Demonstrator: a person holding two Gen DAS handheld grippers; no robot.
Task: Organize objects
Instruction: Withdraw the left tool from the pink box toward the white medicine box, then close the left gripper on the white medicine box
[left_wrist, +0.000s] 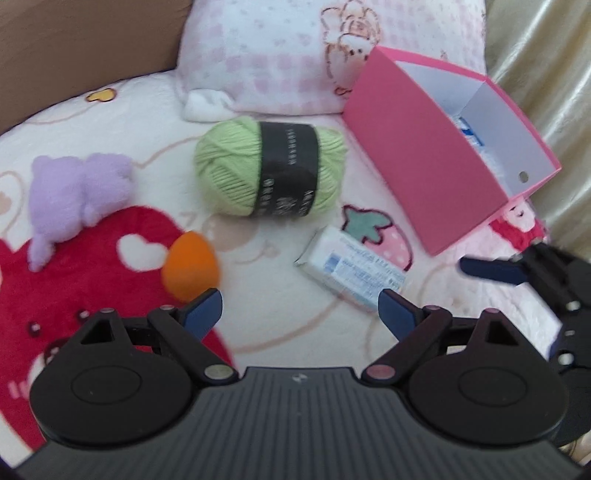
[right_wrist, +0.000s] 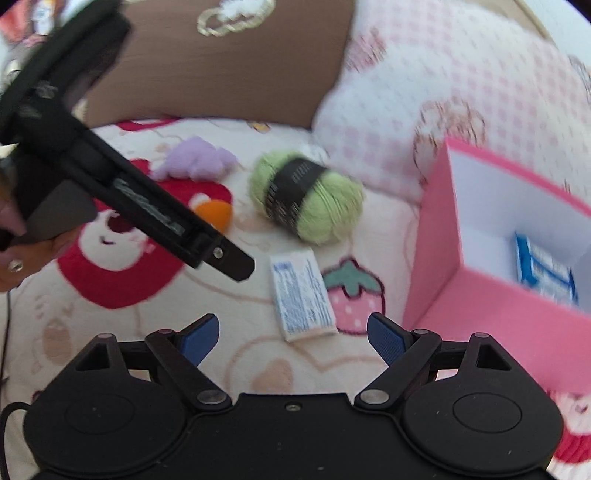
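Inside the pink box (right_wrist: 480, 295) one blue-printed packet (right_wrist: 543, 277) already lies; left of the box, on the blanket (left_wrist: 110, 122), wait the white packet (right_wrist: 303, 295), green yarn (left_wrist: 269, 170), orange sponge (left_wrist: 192, 266) and purple plush (left_wrist: 77, 195). My left gripper (left_wrist: 299, 310) and right gripper (right_wrist: 293, 336) hover tilted downward, jaws wide, empty.
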